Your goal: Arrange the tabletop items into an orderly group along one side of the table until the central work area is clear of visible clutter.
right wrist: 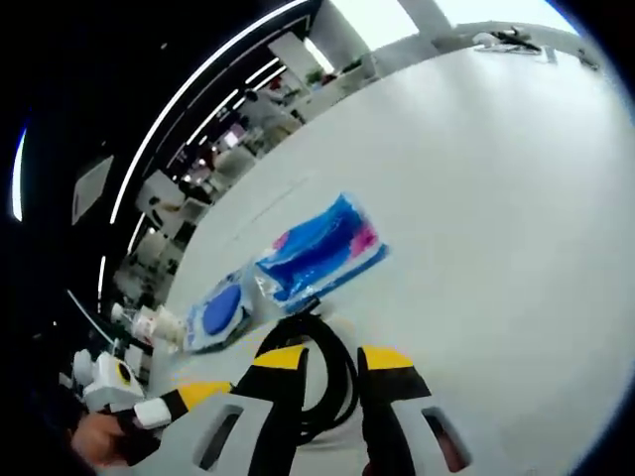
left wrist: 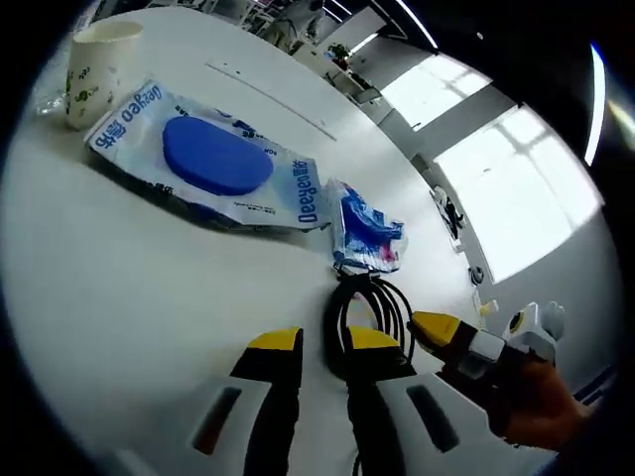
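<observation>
Both claws, the left claw (left wrist: 322, 359) and right claw (right wrist: 332, 369) with jaws apart, straddle the coiled black cable (left wrist: 367, 307) on the white worktop (left wrist: 119, 288), likely to gather it beside the blue packet (left wrist: 365, 230), large pouch (left wrist: 213, 159) and paper cup (left wrist: 94, 69).

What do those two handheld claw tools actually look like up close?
Each has two black jaws capped with yellow pads, rising from a pale grey body with dark slots. The left gripper shows this in the left gripper view, the right gripper in the right gripper view. From the side, the right gripper shows a yellow tip, a white block and a hand behind it.
</observation>
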Demonstrator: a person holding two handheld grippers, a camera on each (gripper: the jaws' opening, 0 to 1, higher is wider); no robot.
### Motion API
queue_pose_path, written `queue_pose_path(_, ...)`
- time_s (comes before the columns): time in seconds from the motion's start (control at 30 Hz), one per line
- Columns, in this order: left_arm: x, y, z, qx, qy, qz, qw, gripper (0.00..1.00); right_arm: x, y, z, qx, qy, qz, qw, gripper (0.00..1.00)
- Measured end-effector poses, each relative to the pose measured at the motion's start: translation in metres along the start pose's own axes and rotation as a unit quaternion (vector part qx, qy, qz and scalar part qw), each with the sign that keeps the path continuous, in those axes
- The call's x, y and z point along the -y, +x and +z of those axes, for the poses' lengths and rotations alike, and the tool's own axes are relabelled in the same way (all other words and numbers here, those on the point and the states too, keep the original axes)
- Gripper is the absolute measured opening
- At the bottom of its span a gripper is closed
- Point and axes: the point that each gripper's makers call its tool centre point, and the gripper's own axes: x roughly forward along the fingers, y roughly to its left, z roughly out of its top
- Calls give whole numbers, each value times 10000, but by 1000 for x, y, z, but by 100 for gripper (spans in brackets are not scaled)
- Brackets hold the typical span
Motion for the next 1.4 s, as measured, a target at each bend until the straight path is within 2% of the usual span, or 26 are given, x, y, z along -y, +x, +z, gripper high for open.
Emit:
queue_pose_path(0.23, 7, 5, -12, -91, 17, 2, 10000, 11, 4, -1, -3, -87, -61, -10, 9999, 15)
queue_pose_path(0.33, 8, 8, -16, -151, 103, 19, 9998, 1, 5, 0, -4, -134, -48, -30, 9999, 10)
queue_pose_path(0.47, 8, 10, -18, -208, 134, 71, 9997, 0, 0, 2, -7, -176, -139, 12, 9997, 2)
queue_pose_path(0.7, -1, 4, -15, -213, 187, 213, 9994, 0, -11, 8, -15, -256, -181, 77, 9995, 1)
queue_pose_path(1.07, -16, -9, -6, -49, -2, 407, 9992, 0, -30, 15, -23, -324, -198, 244, 9990, 0)
queue_pose_path(1.4, -21, -14, -2, 16, -85, 424, 9991, 0, -36, 15, -27, -344, -188, 314, 9987, 1)
